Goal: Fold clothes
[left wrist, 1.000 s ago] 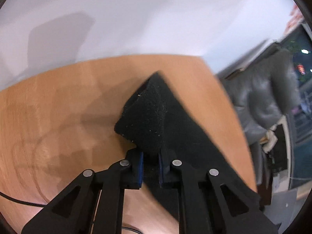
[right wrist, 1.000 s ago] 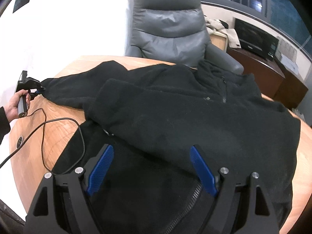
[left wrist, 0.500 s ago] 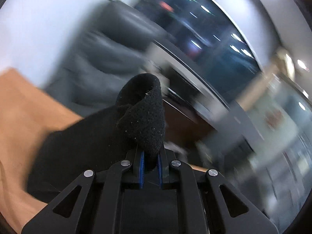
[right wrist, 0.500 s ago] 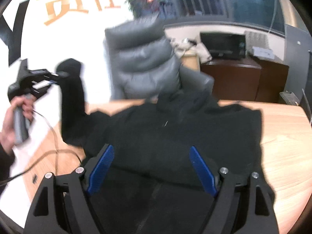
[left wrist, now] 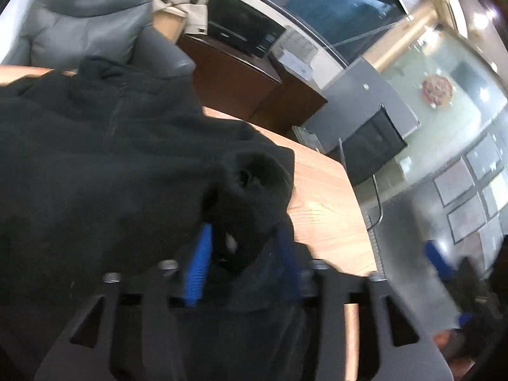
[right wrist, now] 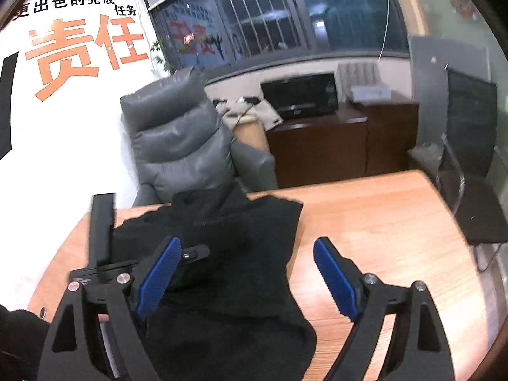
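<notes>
I've swung the sleeve cuff [left wrist: 254, 187] across onto the black fleece [left wrist: 104, 165] on the desk [right wrist: 365, 209]; left gripper [left wrist: 243, 263] now spread, letting go. Right gripper [right wrist: 244, 273] wide apart, w/ nothing held. Sleeve fold looks done.

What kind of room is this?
Likely an office: a grey leather executive chair behind a light wooden desk, a dark wood cabinet, and orange slogan lettering on the white wall.

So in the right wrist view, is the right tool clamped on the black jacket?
No, the right tool hangs open above the black jacket, its blue pads wide apart and gripping nothing.
</notes>
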A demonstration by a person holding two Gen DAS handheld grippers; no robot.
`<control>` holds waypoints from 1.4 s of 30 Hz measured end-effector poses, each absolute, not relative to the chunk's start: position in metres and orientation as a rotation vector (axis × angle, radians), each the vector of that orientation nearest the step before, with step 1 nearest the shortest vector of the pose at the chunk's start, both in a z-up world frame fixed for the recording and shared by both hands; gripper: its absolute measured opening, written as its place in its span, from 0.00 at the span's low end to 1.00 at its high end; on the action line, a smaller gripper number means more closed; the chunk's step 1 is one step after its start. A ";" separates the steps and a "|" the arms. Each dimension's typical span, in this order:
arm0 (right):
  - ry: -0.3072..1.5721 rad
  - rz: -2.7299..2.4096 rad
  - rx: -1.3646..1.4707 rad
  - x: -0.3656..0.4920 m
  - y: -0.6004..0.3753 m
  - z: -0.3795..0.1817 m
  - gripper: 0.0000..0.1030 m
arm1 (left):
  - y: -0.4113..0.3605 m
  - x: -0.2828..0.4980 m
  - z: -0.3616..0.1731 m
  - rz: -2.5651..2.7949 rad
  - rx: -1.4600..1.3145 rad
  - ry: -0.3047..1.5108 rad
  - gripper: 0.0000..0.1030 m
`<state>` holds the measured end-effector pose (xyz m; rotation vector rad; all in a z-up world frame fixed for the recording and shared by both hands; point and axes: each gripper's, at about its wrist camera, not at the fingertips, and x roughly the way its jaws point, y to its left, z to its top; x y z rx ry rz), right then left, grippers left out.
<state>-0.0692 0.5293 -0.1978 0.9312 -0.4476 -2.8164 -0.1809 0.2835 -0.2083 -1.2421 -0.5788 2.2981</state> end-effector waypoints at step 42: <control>-0.200 -2.686 1.255 -0.114 0.527 -0.292 0.10 | -0.110 -0.118 -0.138 2.752 -0.624 -1.644 1.00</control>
